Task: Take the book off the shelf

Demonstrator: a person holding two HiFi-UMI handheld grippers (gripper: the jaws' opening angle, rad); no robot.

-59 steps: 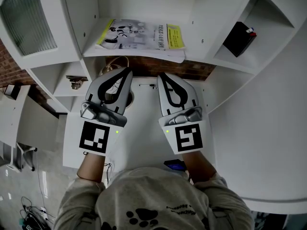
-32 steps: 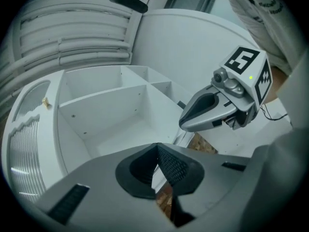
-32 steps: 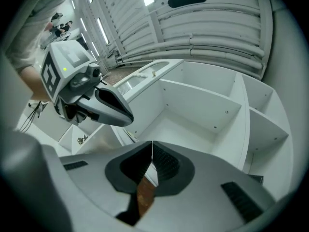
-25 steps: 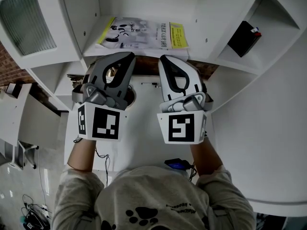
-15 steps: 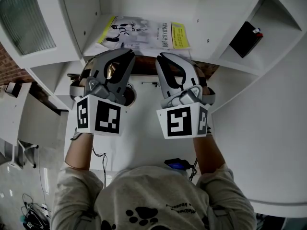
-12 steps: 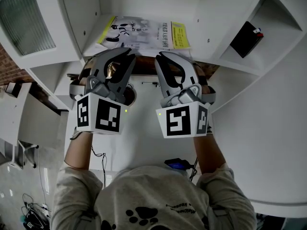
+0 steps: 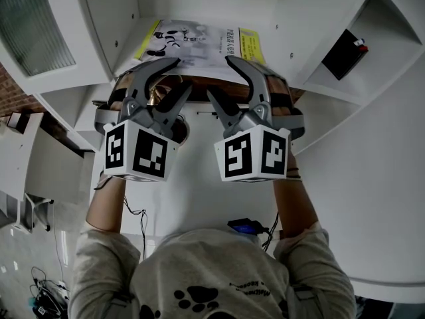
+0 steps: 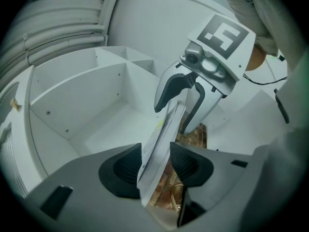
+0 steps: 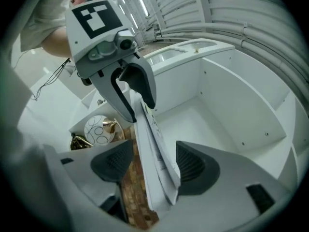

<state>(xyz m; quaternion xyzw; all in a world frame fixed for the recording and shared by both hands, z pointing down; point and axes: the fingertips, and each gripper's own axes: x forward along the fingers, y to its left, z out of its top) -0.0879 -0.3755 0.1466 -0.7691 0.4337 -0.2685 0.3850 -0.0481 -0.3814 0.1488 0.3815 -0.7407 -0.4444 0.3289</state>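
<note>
Jaws just opening wide, the left gripper (image 7: 182,75) and right gripper (image 7: 219,76) straddle the near edge of the book (image 7: 199,42), pads not pressing — a bite too deep could catch the shelf (image 8: 111,124) too and jam the pull. The book lies flat on the shelf, long axis side to side, yellow end rightward.

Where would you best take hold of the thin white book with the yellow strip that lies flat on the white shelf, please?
Grip the book's near long edge, coming level from the front: it lies flat and thin, with the shelf walls closing its other sides. The left gripper and right gripper, whose jaws have just been opening, straddle that edge without pressing it.
</note>
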